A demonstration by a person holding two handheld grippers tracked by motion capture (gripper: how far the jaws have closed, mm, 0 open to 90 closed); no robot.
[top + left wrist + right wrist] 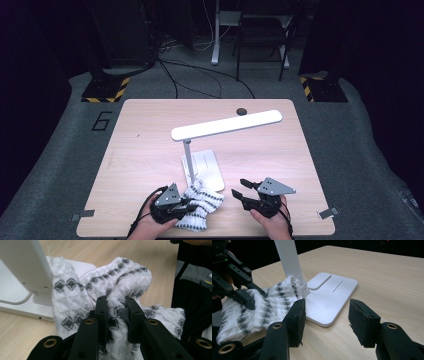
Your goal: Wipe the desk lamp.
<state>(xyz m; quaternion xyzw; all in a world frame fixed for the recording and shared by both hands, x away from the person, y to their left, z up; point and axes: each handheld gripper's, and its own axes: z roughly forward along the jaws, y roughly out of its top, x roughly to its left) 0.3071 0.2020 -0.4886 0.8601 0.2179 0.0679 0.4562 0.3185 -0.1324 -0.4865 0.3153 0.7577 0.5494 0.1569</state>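
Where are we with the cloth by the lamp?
Done: the left gripper is shut on a fold of the white patterned cloth. In hand: the cloth is bunched against the desk lamp base. Left: the right gripper is open with nothing between its jaws, so spreading or folding seems not yet started.

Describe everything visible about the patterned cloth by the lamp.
The cloth is white with rows of grey diamond motifs, a soft waffle-like knit or weave, crumpled into a heap. It lies on the wooden table near its front edge, one end draped against the white lamp base and post. The left gripper is shut on a bunched fold of it.
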